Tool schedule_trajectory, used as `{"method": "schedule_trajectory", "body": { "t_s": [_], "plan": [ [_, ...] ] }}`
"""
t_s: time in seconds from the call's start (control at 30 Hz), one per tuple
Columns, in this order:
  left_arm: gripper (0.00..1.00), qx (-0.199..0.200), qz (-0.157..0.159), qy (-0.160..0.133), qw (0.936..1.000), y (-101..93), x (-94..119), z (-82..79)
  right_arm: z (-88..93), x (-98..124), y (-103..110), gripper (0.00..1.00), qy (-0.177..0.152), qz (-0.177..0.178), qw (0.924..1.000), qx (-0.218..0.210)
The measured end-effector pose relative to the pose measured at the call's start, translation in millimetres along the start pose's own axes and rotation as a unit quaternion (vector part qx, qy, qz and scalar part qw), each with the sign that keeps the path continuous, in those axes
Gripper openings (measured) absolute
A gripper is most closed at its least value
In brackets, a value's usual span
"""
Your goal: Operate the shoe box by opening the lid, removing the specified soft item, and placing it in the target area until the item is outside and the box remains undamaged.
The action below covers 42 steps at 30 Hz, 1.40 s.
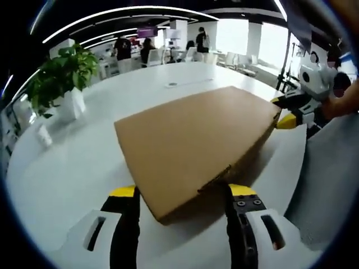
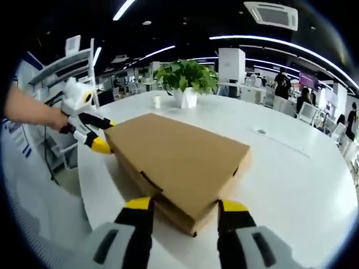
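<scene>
Office space stretches behind a broad white counter (image 1: 73,168), lit by long ceiling strips, with people standing far back and a potted plant (image 1: 61,78) near the counter's far edge. A small white cup (image 1: 44,135) sits beside the plant.

A closed brown cardboard shoe box (image 1: 196,151) lies flat toward the near edge of the counter, its lid still down. So the task is at its first step, judged from that: nothing is open and no soft item is out.

In the left gripper view, the left gripper (image 1: 182,193) hovers at one corner of the box, its yellow-tipped fingers (image 1: 123,193) spread wide, one either side of the corner; I cannot tell whether they touch the cardboard. The right gripper (image 1: 291,112) reaches the opposite end, held by a hand (image 1: 339,103).

In the right gripper view, the right gripper (image 2: 185,206) likewise straddles a corner of the shoe box (image 2: 179,159) with fingers (image 2: 137,204) wide apart and holding nothing. The left gripper (image 2: 92,134) sits at the far corner, its fingers against or just beside the box edge.

Next, the move seems to call for catching the lid's rim at one end and lifting gently while the other gripper steadies the base, so the cardboard does not tear or crease.
</scene>
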<state>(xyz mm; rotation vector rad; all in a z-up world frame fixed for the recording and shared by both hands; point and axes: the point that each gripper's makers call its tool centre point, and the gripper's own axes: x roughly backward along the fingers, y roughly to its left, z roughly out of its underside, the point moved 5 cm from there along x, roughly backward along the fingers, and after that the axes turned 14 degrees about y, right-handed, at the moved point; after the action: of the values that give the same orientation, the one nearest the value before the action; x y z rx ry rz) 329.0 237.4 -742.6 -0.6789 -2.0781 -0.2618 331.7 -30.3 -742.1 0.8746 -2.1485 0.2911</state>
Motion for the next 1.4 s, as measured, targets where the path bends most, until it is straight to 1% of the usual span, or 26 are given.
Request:
{"method": "schedule_trajectory", "body": {
  "t_s": [0.03,0.13,0.4,0.53,0.77,0.83,0.93,1.03,1.3,1.4],
  "plan": [
    [0.64,0.002,0.003,-0.001,1.0000,0.9,3,-1.8,-1.2,2,0,0.44,0.000,-0.002,1.0000,0.001],
    [0.64,-0.008,0.003,0.001,1.0000,-0.1,7,-3.4,-5.0,9,1,0.44,-0.001,-0.010,0.9998,0.015],
    [0.66,-0.013,0.006,-0.003,0.9999,-1.5,16,-9.6,-13.6,17,5,0.49,-0.007,-0.021,0.9996,0.015],
    [0.69,-0.012,0.005,-0.008,0.9999,-1.7,19,-14.2,-19.1,21,5,0.49,-0.013,-0.022,0.9995,0.019],
    [0.71,-0.013,-0.002,-0.024,0.9996,2.1,29,-26.7,-31.1,27,6,0.50,-0.021,-0.015,0.9990,0.036],
    [0.71,-0.014,-0.003,-0.027,0.9995,2.8,31,-30.3,-35.0,29,6,0.50,-0.019,-0.007,0.9985,0.050],
    [0.70,-0.022,-0.004,-0.028,0.9994,3.5,35,-35.1,-40.6,31,8,0.53,-0.021,-0.004,0.9983,0.055],
    [0.71,-0.025,-0.006,-0.034,0.9991,4.4,39,-40.3,-46.2,33,6,0.54,-0.028,0.000,0.9982,0.052],
    [0.70,-0.032,-0.013,-0.042,0.9985,7.9,43,-50.0,-55.8,36,-1,0.51,-0.032,0.006,0.9974,0.064],
    [0.67,-0.033,-0.015,-0.044,0.9984,10.0,44,-52.0,-58.7,37,-2,0.51,-0.034,0.009,0.9972,0.066]
  ]
}}
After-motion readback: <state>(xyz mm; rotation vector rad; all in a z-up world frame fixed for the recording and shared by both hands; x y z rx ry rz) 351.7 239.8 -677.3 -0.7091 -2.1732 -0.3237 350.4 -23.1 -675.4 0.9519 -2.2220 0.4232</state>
